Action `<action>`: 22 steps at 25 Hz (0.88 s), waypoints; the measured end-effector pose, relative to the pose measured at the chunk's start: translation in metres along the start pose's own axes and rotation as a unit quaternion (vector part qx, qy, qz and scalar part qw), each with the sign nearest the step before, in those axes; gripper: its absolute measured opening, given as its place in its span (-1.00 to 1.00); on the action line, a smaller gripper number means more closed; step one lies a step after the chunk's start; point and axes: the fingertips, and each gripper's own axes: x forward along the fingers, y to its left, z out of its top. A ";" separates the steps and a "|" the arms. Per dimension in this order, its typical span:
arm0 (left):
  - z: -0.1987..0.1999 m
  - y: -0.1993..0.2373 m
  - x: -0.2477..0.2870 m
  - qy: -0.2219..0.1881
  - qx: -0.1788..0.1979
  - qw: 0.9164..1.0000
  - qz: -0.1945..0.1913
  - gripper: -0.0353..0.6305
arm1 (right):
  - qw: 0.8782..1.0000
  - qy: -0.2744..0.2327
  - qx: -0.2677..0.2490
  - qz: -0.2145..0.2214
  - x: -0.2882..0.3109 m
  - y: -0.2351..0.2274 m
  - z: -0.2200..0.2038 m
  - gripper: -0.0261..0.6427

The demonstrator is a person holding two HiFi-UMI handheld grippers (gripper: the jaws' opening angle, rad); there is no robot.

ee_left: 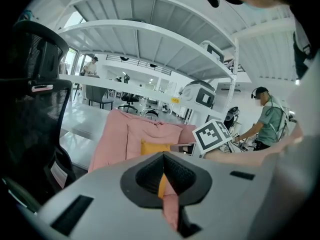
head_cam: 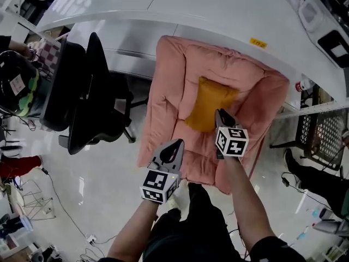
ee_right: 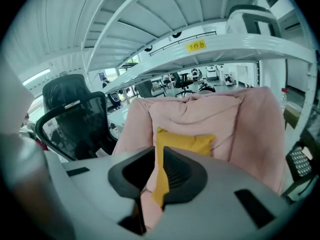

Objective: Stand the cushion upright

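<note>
A yellow cushion (head_cam: pixel 207 102) (ee_right: pixel 187 143) leans on the back padding of a pink padded lounge chair (head_cam: pixel 169 75) (ee_right: pixel 200 114). My right gripper (head_cam: pixel 219 112) (ee_right: pixel 159 151) hovers over the cushion's lower right part. Its jaws stand a narrow slit apart, and yellow shows through the slit; the cushion sits farther off, not pinched. My left gripper (head_cam: pixel 175 143) (ee_left: pixel 163 156) is over the chair's front edge, left of the cushion, jaws shut and empty. In the left gripper view the cushion (ee_left: pixel 155 147) and pink chair (ee_left: pixel 117 134) lie ahead.
A black office chair (head_cam: pixel 87 91) (ee_left: pixel 30 84) stands close to the pink chair's left. A white curved desk (head_cam: pixel 163 10) runs behind. At right are a black mesh stool (head_cam: pixel 319 132) and a red-capped bottle (head_cam: pixel 301 85). A person in green (ee_left: pixel 270 119) stands at far right.
</note>
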 end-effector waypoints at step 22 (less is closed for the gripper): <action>0.036 -0.012 -0.131 -0.039 -0.023 0.999 -0.001 -0.88 | 0.994 -0.100 -0.037 0.022 -0.201 0.115 0.020 -0.91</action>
